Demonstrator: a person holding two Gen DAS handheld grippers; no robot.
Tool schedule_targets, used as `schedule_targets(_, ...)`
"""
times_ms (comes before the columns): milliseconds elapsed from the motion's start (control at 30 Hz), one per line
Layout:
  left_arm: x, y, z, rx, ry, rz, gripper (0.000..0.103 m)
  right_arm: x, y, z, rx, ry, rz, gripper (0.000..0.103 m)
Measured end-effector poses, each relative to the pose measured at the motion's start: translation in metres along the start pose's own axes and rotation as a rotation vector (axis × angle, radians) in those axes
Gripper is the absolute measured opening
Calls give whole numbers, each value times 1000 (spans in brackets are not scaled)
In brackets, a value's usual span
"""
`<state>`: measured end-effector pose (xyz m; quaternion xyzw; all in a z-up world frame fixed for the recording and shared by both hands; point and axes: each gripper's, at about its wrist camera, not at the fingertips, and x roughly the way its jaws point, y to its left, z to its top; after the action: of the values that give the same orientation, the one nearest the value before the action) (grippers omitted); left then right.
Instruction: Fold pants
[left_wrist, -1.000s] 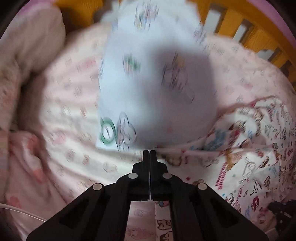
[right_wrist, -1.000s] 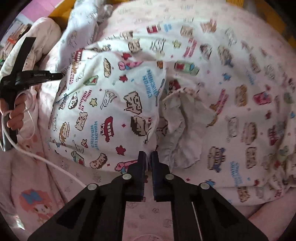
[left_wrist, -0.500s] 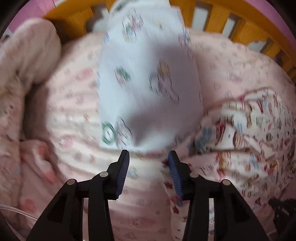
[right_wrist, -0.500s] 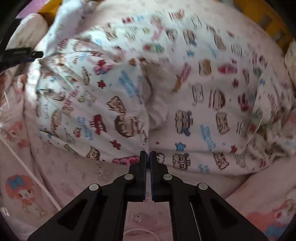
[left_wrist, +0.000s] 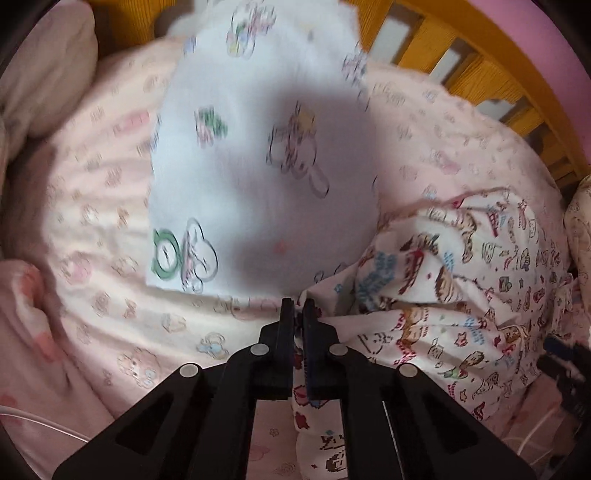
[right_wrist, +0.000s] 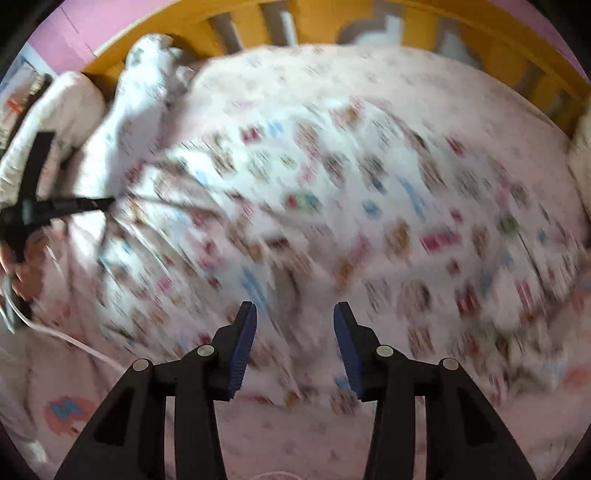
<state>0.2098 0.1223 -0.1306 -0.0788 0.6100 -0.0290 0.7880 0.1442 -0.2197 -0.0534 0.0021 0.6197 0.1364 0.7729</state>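
Pants (left_wrist: 461, 295) in a cartoon print lie rumpled on the pink bedsheet (left_wrist: 92, 229), spreading rightward from the left gripper (left_wrist: 297, 308), which is pinched shut on a fold of their near edge. Beyond the right gripper (right_wrist: 294, 314), whose empty jaws are opening, the blurred garment seems to run left to right, its free side nearer that hand.

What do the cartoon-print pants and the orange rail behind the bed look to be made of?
The pants: thin, soft, matte woven or knit cloth, probably cotton, since they crumple into fine folds. The rail: likely wood with an orange-yellow finish, going by its rigid slats; blur hides any grain.
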Motion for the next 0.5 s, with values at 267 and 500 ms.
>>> schedule_targets(267,-31,-22,23,33,-62,4,3,52,19,14,-7,122,14,7)
schedule_targets(500,-55,-43,36,92,-134,5,3,-15,8,9,53,-187,-128,4)
